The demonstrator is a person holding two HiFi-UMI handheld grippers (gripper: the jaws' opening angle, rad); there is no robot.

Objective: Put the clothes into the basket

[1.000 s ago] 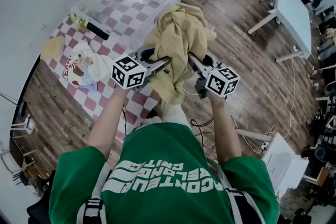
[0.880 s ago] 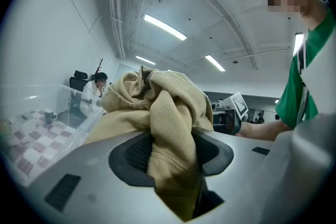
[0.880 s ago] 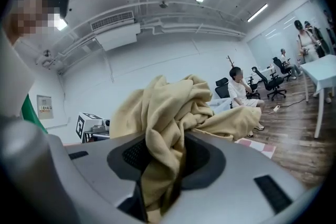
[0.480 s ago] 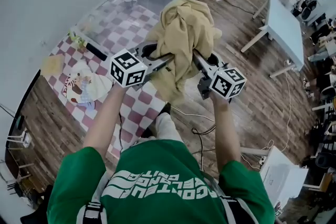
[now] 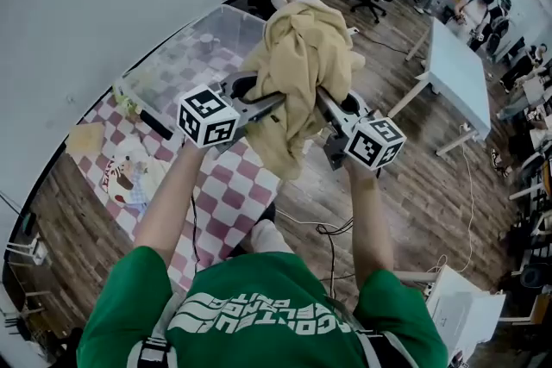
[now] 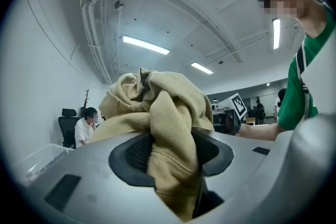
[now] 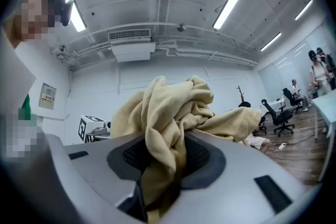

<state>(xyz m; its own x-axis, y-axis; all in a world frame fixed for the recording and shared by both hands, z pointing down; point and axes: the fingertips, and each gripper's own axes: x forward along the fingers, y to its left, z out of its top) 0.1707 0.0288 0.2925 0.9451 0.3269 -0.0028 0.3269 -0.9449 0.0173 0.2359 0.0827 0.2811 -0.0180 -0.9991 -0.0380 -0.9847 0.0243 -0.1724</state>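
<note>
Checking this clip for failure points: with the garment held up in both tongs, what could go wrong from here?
1. The left tongs and right tongs each pinch only a bunched fold of the yellow-beige fleece garment; a fold could slip free.
2. Its loose lower part hangs below the tongs and may snag on the rim of the clear plastic bin.
3. Black cables lie underfoot on the wooden floor, a possible trip hazard.
</note>
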